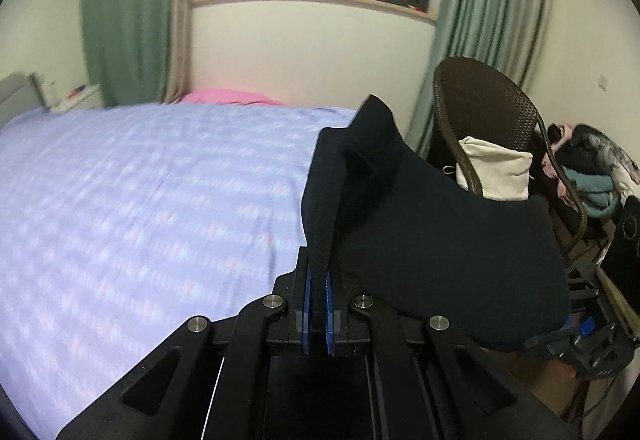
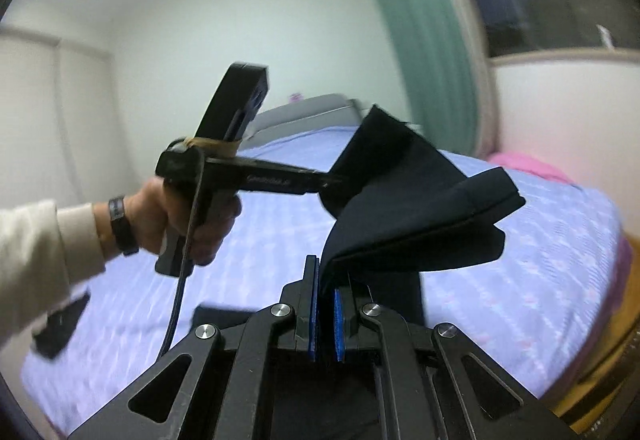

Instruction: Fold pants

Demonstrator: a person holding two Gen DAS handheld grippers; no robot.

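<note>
Gripping the dark navy fabric pants [image 1: 420,224], the left gripper [image 1: 319,304] and right gripper [image 2: 326,316] are both clamped on cloth, holding it raised above the lilac striped bedsheet [image 1: 140,199].

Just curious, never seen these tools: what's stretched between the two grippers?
The dark pants, held above the bed. The right wrist view shows the cloth running from the right gripper to the left gripper.

We see the bed [image 1: 140,199] motion-blurred; the pants [image 1: 420,240] hide the left gripper's [image 1: 319,280] fingertips.
</note>
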